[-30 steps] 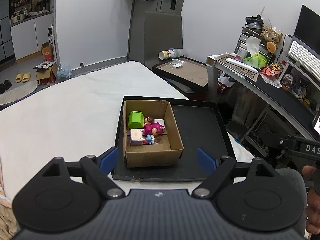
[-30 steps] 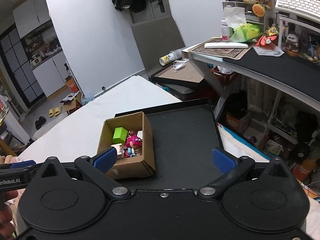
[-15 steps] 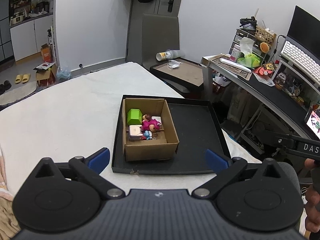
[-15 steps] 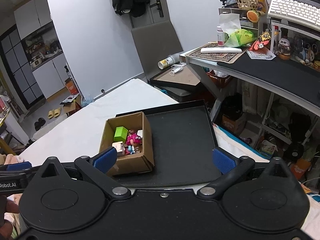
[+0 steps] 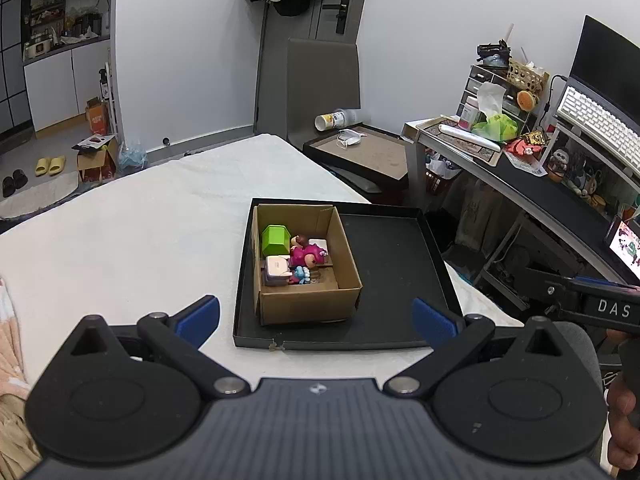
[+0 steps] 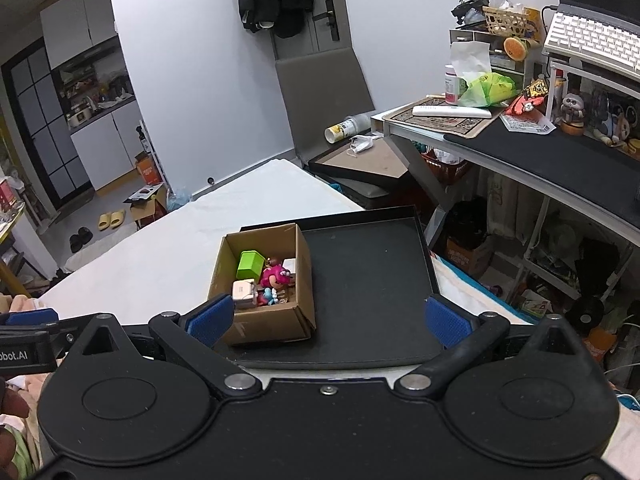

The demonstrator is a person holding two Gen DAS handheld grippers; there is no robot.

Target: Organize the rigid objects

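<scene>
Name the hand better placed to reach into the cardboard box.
Probably left: the left tongs, just opened wider and empty, frame the cardboard box; the right tongs, also open, see it off toward their left finger.

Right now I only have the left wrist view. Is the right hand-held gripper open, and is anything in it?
Observer: It's open. In the right wrist view, the right hand-held gripper has its two blue pads wide apart with nothing between them.
Operator: Is anything on the tray hidden behind the box's right wall?
Observer: No. From the right side, the black tray is bare right up to the outer right wall of the cardboard box.
</scene>
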